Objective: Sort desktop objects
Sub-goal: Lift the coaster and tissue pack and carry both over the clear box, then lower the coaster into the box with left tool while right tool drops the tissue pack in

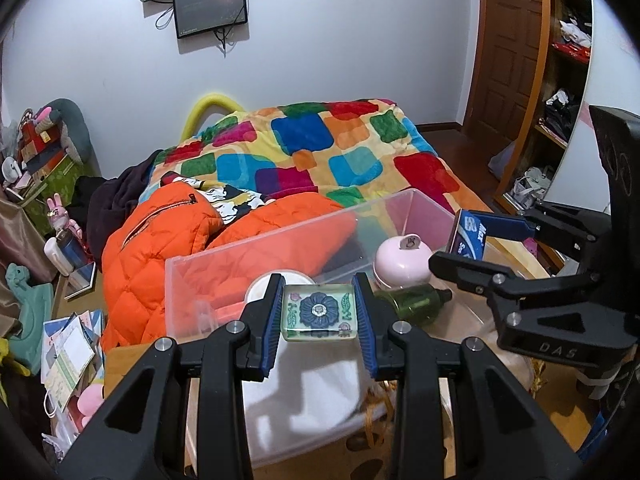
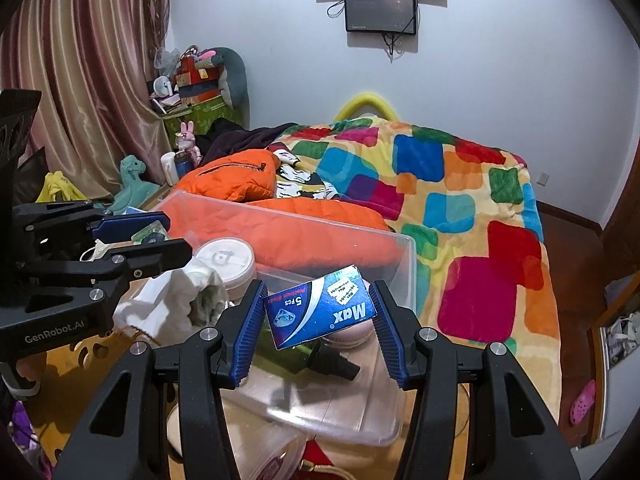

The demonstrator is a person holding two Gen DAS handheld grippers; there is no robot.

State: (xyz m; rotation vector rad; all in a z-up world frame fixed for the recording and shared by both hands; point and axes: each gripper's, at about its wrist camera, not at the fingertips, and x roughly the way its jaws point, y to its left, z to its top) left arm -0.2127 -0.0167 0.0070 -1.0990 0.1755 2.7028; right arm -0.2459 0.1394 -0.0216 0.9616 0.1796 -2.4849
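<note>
Nearest the left wrist lens: left gripper (image 1: 318, 312), blue pads pinching a square clear block with a dark blue flower (image 1: 319, 312) by its two side edges, held level above the clear plastic bin (image 1: 256, 256). At 3 o'clock of that view: right gripper (image 1: 476, 236), pads clamped on a small blue "Max" box (image 1: 469, 238). Same box (image 2: 320, 312) in the right wrist view, tilted, print upside down, hanging over the bin's (image 2: 408, 276) near wall; right gripper (image 2: 318, 320) closed on its short ends. Left gripper (image 2: 160, 236) at 9 o'clock there, flower block (image 2: 150, 232) barely visible between its fingers. Below the grippers: green bottle with black nozzle (image 1: 416, 300), pink round container (image 1: 400, 264), white round lid (image 2: 228, 260), crumpled white cloth (image 2: 180, 300), possibly inside the bin, though the walls blur that. Beyond, at 12 o'clock: orange puffer jacket (image 1: 160, 248), multicoloured checked blanket (image 1: 320, 144).
</note>
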